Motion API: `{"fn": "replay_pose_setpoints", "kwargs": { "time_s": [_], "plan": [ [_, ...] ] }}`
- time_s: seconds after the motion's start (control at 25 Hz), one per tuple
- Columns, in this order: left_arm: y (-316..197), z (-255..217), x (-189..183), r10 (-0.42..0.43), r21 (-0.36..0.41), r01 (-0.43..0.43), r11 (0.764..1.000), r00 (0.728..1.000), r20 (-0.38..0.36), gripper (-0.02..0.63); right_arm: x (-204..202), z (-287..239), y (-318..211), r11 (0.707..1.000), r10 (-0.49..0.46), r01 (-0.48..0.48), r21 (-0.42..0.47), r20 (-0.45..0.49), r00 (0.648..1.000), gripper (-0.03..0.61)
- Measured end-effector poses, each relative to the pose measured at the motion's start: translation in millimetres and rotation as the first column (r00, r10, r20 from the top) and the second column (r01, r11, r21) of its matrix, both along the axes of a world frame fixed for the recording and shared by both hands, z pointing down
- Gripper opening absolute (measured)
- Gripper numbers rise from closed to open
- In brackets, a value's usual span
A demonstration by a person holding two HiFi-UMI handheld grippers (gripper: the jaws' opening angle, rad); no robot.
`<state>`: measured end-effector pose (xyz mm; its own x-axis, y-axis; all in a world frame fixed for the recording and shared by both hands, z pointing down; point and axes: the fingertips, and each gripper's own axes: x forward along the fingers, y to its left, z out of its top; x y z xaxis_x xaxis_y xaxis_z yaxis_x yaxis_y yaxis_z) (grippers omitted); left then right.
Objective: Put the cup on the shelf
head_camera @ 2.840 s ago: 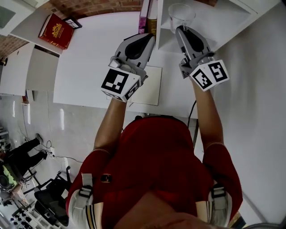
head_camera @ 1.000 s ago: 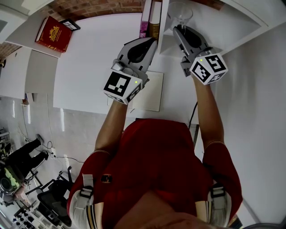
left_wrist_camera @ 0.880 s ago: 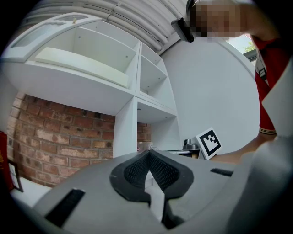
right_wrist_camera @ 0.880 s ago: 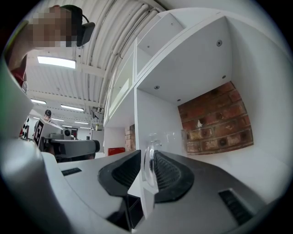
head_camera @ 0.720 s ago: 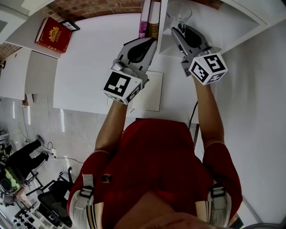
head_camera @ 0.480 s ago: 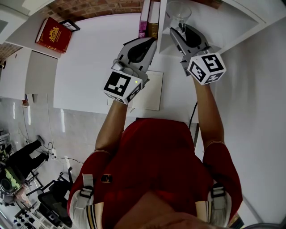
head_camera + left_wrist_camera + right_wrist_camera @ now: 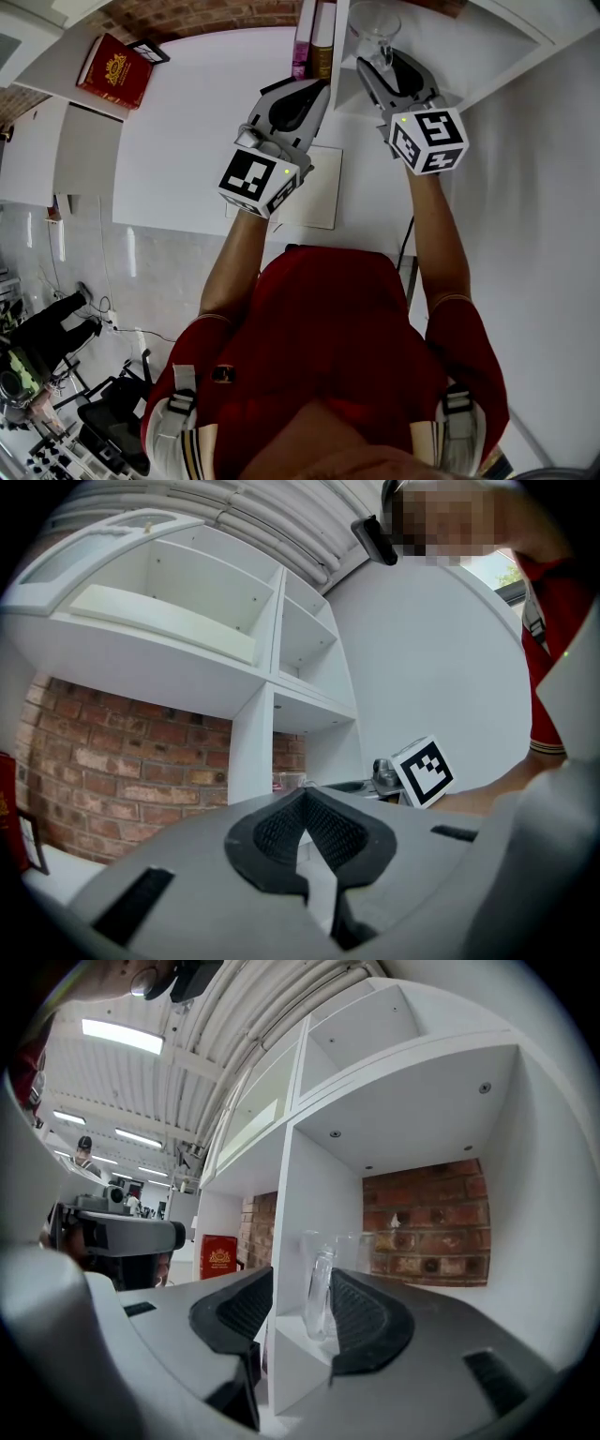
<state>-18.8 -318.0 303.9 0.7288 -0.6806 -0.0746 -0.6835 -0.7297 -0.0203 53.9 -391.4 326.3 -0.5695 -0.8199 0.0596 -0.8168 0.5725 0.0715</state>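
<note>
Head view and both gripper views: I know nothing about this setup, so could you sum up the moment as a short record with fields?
Cup: clear glass, upright on the white shelf, near its front edge
Right gripper: jaws apart, have just been opening; cup between them, not clamped
Left gripper: jaws together, nothing held
Task status: cup is on the shelf; right gripper not yet pulled away

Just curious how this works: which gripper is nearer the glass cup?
Right. The right gripper is at the shelf, its jaws just opening with the cup between them. The left gripper hangs outside the shelf's side wall, to the cup's left.
</note>
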Motion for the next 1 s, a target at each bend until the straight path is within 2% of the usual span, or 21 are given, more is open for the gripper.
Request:
{"fn": "replay_pose_setpoints", "kwargs": {
  "time_s": [0.68, 1.0],
  "plan": [
    [12, -4, 11, 0.013, 0.011, -0.013, 1.000, 1.000, 0.000, 0.005, 17, -9, 25, 0.999, 0.045, -0.044, 0.023, -0.042, 0.998, 0.195],
    [25, -11, 11, 0.019, 0.022, -0.019, 1.000, 1.000, -0.010, 0.006, 10, -34, 64, 0.997, 0.012, -0.010, 0.074, -0.027, 1.000, 0.170]
  ]
}}
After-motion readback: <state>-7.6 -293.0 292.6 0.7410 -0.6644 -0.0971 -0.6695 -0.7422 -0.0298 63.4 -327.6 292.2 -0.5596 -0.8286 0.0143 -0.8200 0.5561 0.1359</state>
